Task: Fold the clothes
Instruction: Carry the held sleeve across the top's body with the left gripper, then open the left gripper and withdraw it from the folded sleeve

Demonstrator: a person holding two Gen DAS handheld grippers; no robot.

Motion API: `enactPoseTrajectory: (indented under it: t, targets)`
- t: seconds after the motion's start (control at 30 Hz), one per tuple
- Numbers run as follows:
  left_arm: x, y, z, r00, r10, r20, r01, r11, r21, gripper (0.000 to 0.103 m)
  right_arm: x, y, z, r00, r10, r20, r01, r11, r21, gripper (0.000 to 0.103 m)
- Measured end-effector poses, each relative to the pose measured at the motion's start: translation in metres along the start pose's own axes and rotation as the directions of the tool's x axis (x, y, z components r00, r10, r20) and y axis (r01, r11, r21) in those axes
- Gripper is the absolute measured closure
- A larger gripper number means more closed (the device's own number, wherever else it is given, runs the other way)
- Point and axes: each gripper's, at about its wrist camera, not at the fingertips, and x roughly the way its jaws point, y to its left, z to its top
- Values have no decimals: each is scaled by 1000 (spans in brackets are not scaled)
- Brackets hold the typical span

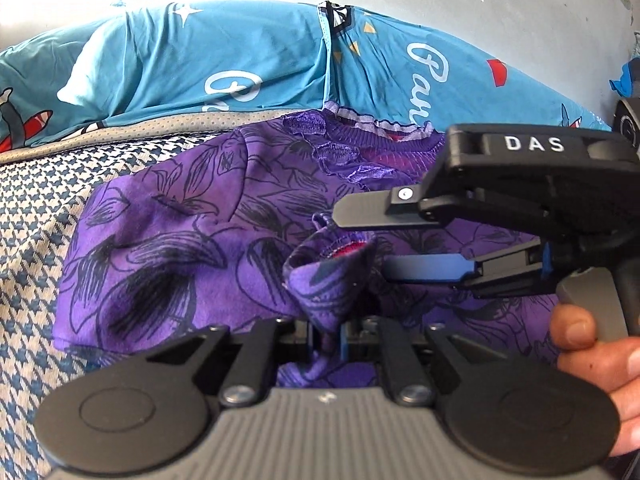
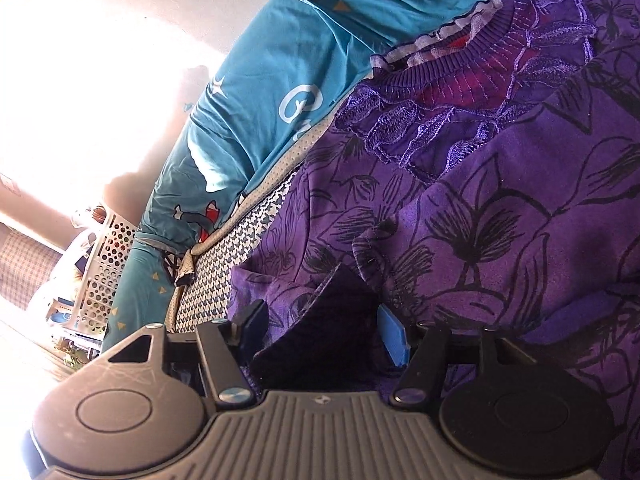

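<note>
Bed carries purple floral top; left gripper jaws pinch its bunched fold, right gripper jaws spread (fabric between, unpinched).

Purple floral garment, bunched on bed

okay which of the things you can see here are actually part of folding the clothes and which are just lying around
Part of the job:
purple floral top
left gripper, shut on a bunch of it
right gripper, jaws apart

Just lying about:
teal printed pillows
houndstooth bed cover
white perforated basket
</note>
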Motion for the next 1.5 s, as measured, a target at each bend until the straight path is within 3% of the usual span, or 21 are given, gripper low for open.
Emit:
enactPoseTrajectory:
  t: [0.27,0.33,0.4,0.5,0.7,0.97,1.2,1.5]
  targets:
    - [-4,1,-1,1000,-10,10,10,1000,5,93,23,-1,5,999,-37,-13,36,999,-17,44]
    - [-4,2,-1,1000,-12,8,12,1000,3,93,27,1,5,999,-40,-12,39,999,-35,56]
    - [-3,3,-2,1000,-14,6,14,1000,1,93,29,3,5,999,-35,-17,34,998,-54,84]
    - [-4,2,-2,1000,-7,14,7,1000,4,89,29,7,5,1000,-16,-9,15,997,-80,91]
    - [-11,0,-2,999,7,54,-7,1000,14,64,7,26,18,994,21,111,-3,986,-168,93]
    - [0,3,-4,999,31,14,-31,999,-19,64,-38,26,48,956,31,293,22,984,-177,93]
    - [16,12,-8,996,81,-45,-84,993,-82,63,-77,17,71,918,28,395,39,986,-162,93]
    - [27,8,-11,994,97,-49,-101,990,-94,55,-120,-15,94,862,-56,503,112,990,-82,93]
